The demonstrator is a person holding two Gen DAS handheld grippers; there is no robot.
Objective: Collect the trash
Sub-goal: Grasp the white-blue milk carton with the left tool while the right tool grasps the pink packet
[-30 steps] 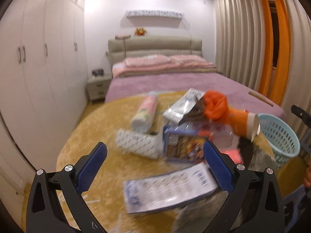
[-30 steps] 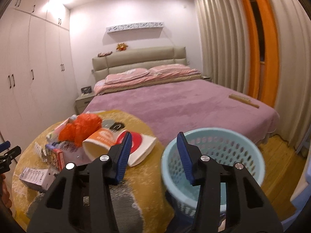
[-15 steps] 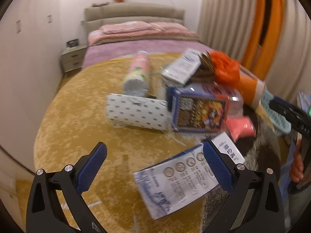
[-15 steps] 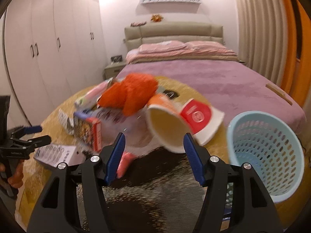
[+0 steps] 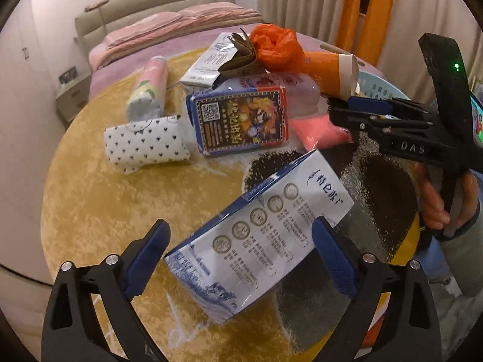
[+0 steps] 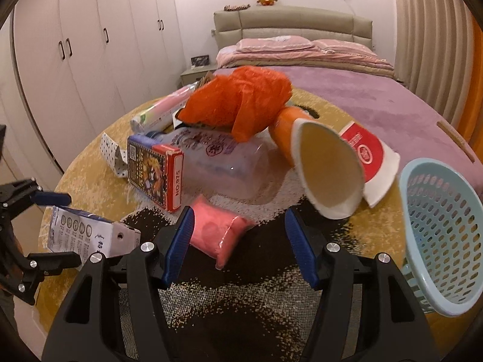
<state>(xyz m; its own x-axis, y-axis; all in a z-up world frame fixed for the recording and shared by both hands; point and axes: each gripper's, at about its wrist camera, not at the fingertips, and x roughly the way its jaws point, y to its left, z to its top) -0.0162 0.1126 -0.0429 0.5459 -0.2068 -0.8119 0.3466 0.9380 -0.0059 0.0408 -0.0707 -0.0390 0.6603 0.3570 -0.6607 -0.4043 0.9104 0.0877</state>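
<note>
Left wrist: carton (image 5: 259, 241) btwn tool (image 5: 238, 253) pads.

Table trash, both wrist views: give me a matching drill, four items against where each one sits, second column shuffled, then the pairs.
Items
1. milk carton
2. pink packet
3. orange bag
4. blue basket

Places
A. on top of the pile
B. between the open left gripper's fingers
C. at the table's edge, past the cups
D. just ahead of the open right gripper

Pairs: 1-B, 2-D, 3-A, 4-C
</note>
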